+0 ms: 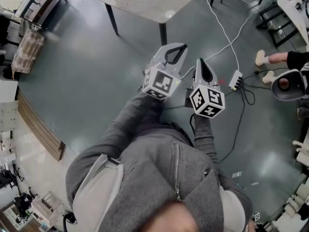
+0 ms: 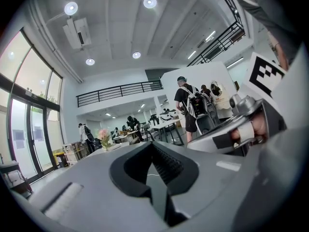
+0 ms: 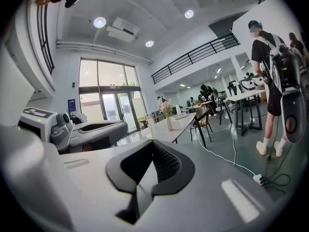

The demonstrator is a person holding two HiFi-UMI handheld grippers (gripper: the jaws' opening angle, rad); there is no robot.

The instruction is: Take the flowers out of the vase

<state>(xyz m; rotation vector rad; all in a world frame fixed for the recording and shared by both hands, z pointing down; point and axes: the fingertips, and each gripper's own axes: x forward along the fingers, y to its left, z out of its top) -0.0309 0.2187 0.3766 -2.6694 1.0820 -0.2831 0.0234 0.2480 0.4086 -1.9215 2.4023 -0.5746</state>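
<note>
Pink flowers [image 3: 167,110] stand in a small white vase [image 3: 169,124] on a long white table [image 3: 161,133], far ahead in the right gripper view. The left gripper view shows the same flowers [image 2: 103,135] small and distant at left. In the head view both grippers hang side by side above the dark floor, well short of the table's corner [image 1: 145,1]. My left gripper [image 1: 179,47] is shut with nothing in it, its tips meeting [image 2: 152,145]. My right gripper [image 1: 202,64] is shut and empty too [image 3: 152,142].
A white power strip [image 1: 235,79] with cables lies on the floor right of the grippers. A person's feet [image 1: 263,58] are at the far right. A chair [image 3: 200,121] stands by the table, and a person with a backpack [image 3: 270,66] stands at right.
</note>
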